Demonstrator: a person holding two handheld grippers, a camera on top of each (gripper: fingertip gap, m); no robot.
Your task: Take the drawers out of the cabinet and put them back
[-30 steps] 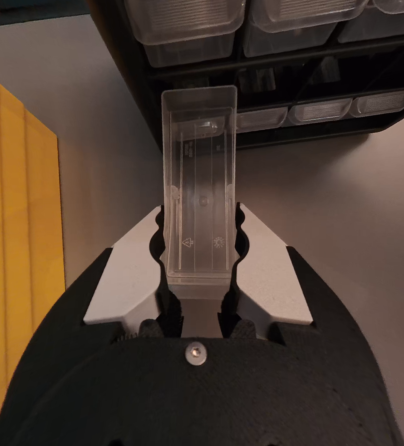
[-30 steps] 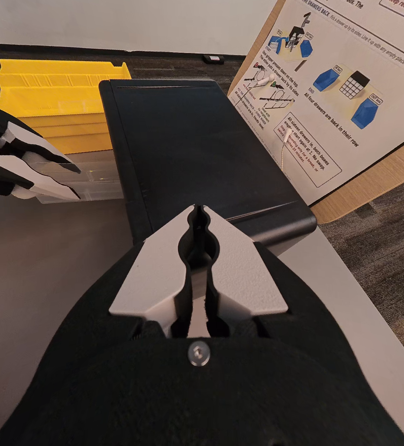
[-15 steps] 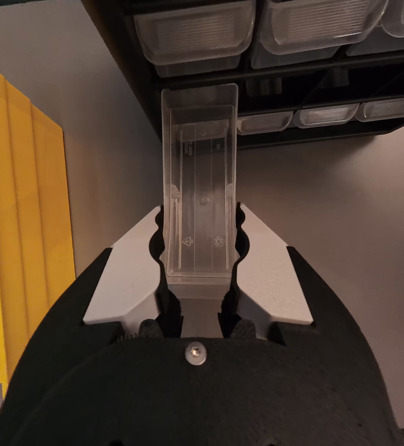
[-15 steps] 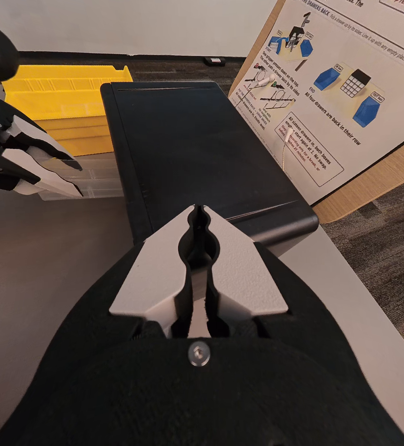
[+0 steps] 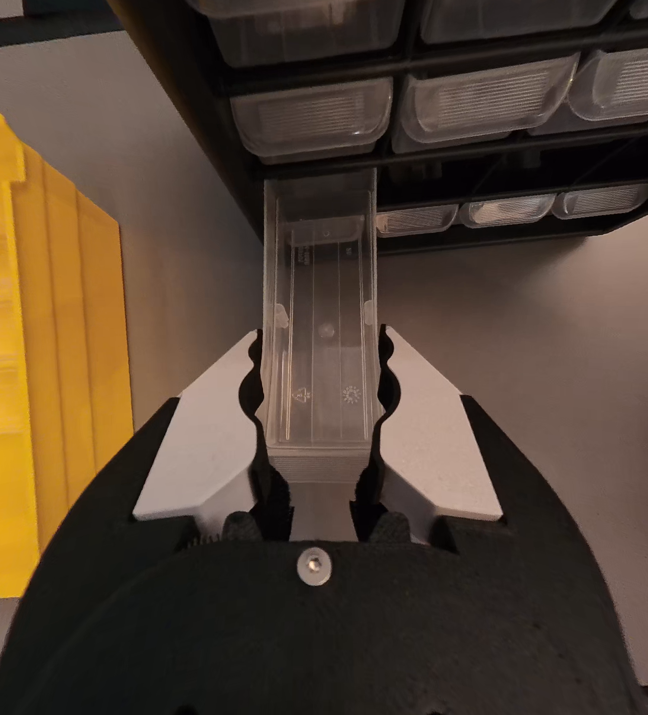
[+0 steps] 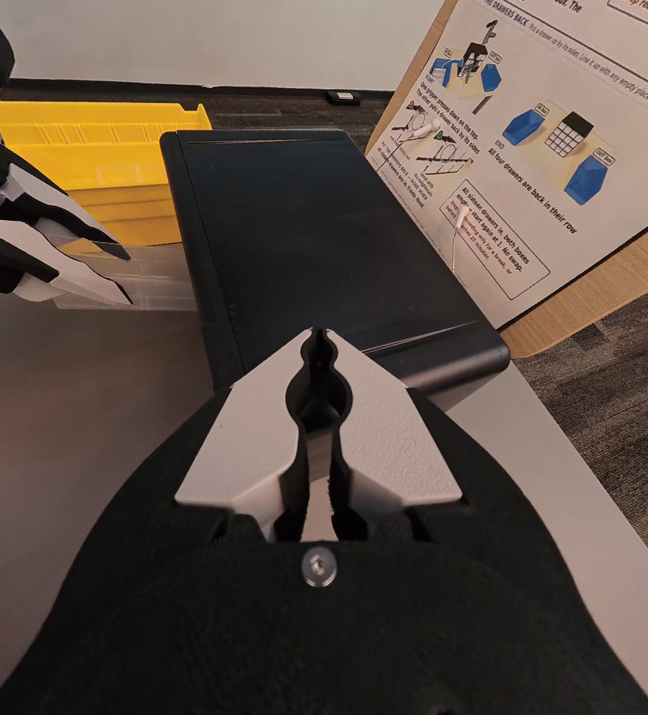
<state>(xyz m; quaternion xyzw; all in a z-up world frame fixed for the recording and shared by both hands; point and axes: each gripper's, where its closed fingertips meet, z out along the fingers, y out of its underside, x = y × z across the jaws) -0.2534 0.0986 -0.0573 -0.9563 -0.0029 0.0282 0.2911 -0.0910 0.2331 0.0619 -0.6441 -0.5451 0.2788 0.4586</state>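
Observation:
My left gripper (image 5: 319, 332) is shut on a clear plastic drawer (image 5: 320, 309), held by its sides with its far end at an open slot at the left of the black cabinet (image 5: 206, 127). Other clear drawers (image 5: 310, 112) sit in the rows above and below. In the right wrist view my right gripper (image 6: 318, 332) is shut and empty, its tips over the near edge of the cabinet's black top (image 6: 314, 232). The left gripper (image 6: 63, 251) with the clear drawer (image 6: 152, 278) shows at the left, against the cabinet's front.
A yellow bin (image 5: 36, 348) stands left of the cabinet on the grey table (image 5: 527, 348); it also shows in the right wrist view (image 6: 94, 154). An instruction poster on a wooden board (image 6: 546, 135) leans at the right. The table edge and carpet (image 6: 624, 406) lie to the right.
My left gripper has moved forward and up with the drawer, bringing its far end to the cabinet's open slot. The right gripper has stayed nearly still on the cabinet top.

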